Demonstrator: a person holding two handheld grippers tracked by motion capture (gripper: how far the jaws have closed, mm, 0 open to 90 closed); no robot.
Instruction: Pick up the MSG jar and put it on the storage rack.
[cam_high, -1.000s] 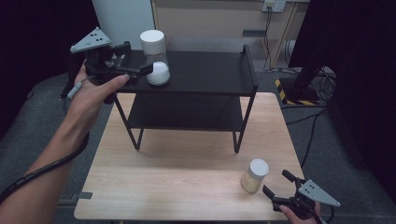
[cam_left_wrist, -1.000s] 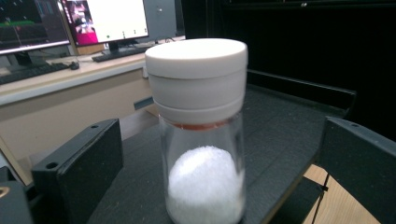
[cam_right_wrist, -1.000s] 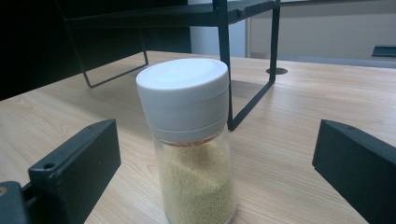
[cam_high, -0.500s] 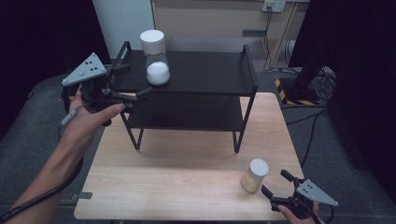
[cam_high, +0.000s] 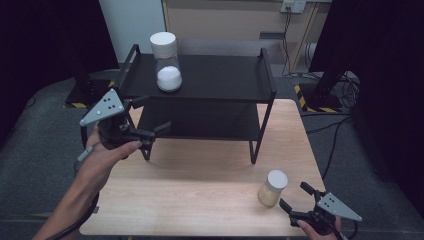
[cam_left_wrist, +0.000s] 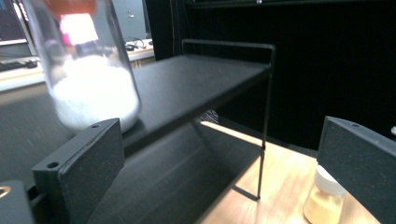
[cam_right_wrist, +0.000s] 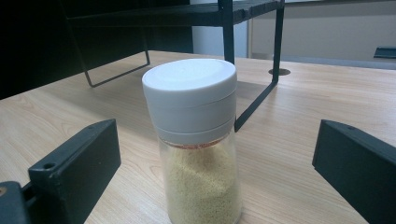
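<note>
A clear jar of white powder with a white lid stands on the left of the black rack's top shelf. My left gripper is open and empty, held off the rack's front left corner, below the top shelf. In the left gripper view the same white-powder jar stands beyond the left jaw. A jar of yellow granules with a white lid stands on the wooden table at the front right. My right gripper is open just behind it. The yellow-granule jar sits between the open jaws, untouched.
The two-tier black rack has raised end rails and thin legs and takes up the table's far half. Its lower shelf is bare. Cables and a dark stand lie on the floor to the right.
My left gripper has drawn back from the white-powder jar on the top shelf, moving down and toward the person. The jar stays on the shelf. The right gripper has not moved.
</note>
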